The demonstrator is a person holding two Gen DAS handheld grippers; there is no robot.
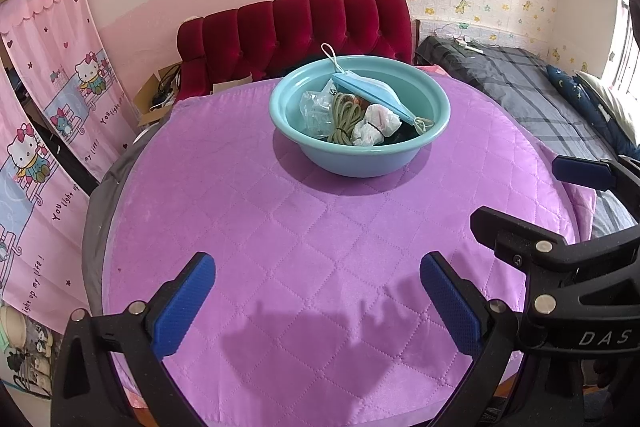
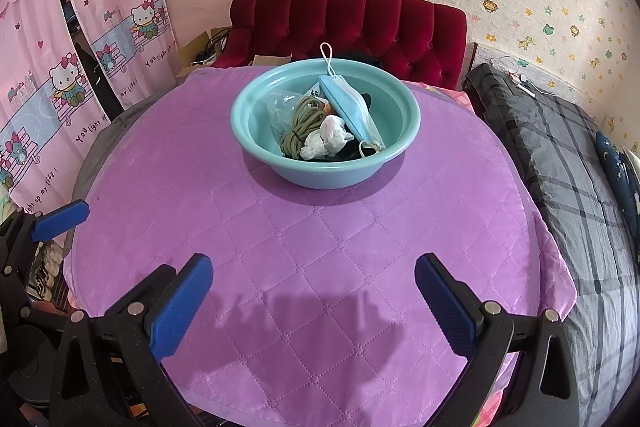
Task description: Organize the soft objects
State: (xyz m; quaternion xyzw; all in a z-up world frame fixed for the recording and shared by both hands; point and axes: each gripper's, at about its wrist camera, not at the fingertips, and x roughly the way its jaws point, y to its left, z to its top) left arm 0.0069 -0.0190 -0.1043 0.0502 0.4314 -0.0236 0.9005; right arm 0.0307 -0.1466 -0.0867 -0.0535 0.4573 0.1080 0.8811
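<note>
From the left wrist camera, the left gripper (image 1: 316, 303) hovers over the near edge of the round tabletop, covered by a quilted purple cloth (image 1: 304, 227), its blue-padded fingers (image 1: 184, 307) spread wide with nothing between them. A teal basin (image 1: 360, 155) sits toward the far edge of the cloth. Inside it lie a folded blue face mask (image 1: 372, 95) leaning across the right side, a coil of olive cord (image 1: 344, 119), crumpled white tissue (image 1: 376, 125) and a clear plastic bag (image 1: 316, 107). The right gripper (image 1: 536, 195) shows at the right edge.

From the right wrist camera, the right gripper (image 2: 314, 303) is also over the near edge, fingers (image 2: 446, 307) wide apart and empty. The basin (image 2: 320, 175) stands well apart from it, toward the far edge, with the mask (image 2: 348, 107), cord (image 2: 300, 127) and tissue (image 2: 326, 139) inside. A red tufted headboard (image 2: 348, 19) rises behind the table.
</note>
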